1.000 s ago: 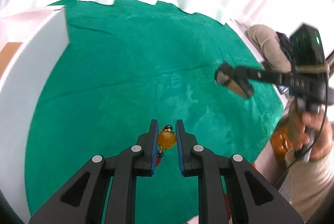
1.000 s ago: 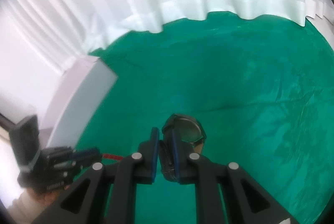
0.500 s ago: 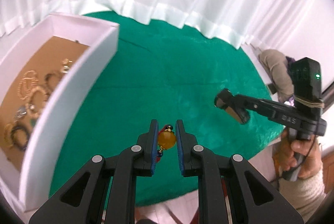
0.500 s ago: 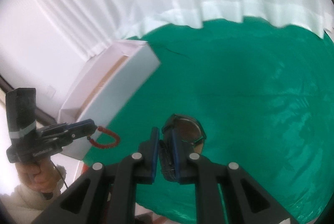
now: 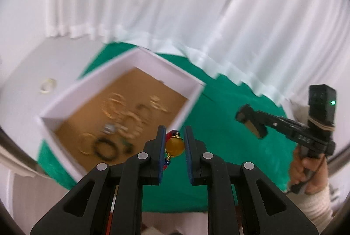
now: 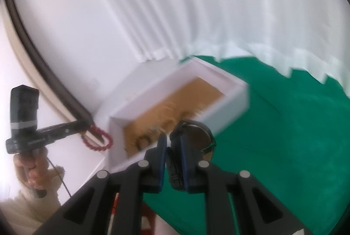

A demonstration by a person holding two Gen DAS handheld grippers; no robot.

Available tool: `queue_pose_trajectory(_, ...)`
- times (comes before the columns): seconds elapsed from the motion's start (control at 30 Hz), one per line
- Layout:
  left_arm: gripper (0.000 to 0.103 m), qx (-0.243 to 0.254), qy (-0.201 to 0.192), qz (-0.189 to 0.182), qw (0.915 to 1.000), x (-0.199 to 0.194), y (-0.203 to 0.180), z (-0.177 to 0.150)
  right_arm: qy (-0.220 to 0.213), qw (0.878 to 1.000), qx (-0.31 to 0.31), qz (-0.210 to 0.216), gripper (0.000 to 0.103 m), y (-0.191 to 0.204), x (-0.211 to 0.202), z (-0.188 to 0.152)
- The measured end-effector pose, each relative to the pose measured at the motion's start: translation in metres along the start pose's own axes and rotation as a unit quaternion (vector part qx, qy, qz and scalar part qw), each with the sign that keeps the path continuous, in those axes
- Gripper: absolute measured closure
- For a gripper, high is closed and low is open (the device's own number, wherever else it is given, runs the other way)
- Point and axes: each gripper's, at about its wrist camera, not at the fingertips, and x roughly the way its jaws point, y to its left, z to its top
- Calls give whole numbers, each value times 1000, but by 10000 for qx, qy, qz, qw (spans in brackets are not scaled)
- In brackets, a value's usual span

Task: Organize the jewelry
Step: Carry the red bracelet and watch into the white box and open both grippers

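My left gripper [image 5: 174,148] is shut on a beaded bracelet [image 5: 174,147] with a large amber bead and red and blue beads; from the right wrist view it hangs as a red loop [image 6: 97,142] from the left gripper [image 6: 87,125]. It is held high, near the right edge of a white jewelry box [image 5: 168,68] with a brown floor holding several gold and dark pieces. My right gripper [image 6: 171,147] is shut on a black wristwatch [image 6: 192,136], held in the air in front of the box [image 6: 229,103]; it also shows in the left wrist view [image 5: 251,123].
The box sits on a green velvet cloth [image 5: 229,147], also seen in the right wrist view [image 6: 284,147], over a round table. White curtains [image 5: 175,5] hang behind. A dark curved frame [image 6: 32,48] runs at the left.
Both grippers have risen and swung left toward the white box, each still holding its piece. The box interior has come fully into view.
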Motion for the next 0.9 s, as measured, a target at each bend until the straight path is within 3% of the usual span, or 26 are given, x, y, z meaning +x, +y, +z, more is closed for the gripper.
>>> queue_pose_trajectory(0.2, 88, -275, -136, 847, 9959, 29, 61, 16, 297, 9988, -219, 317, 90, 44, 75, 40)
queue_pose_trajectory(0.47, 88, -918, 335, 1239, 9875, 104, 134, 7, 1088, 9922, -608, -87, 90, 70, 192, 46)
queue_pose_trajectory(0.73, 87, -1082, 619, 1577, 9796, 148, 145, -10, 1613, 9828, -794, -427, 87, 67, 260, 28)
queue_pose_trajectory(0.77, 84, -1087, 619, 1606, 9791, 150, 144, -12, 1613, 9825, -816, -441, 87, 67, 262, 27)
queue_pose_trajectory(0.83, 62, -1077, 610, 1723, 9772, 150, 141, -13, 1608, 9820, -849, -506, 82, 67, 263, 27)
queue_pose_trajectory(0.87, 42, -1071, 557, 1838, 9755, 148, 139, -14, 1563, 9823, -850, -579, 65, 67, 260, 29)
queue_pose_trajectory(0.9, 28, -1064, 489, 1924, 9743, 146, 138, -14, 1501, 9828, -854, -655, 55, 67, 257, 31)
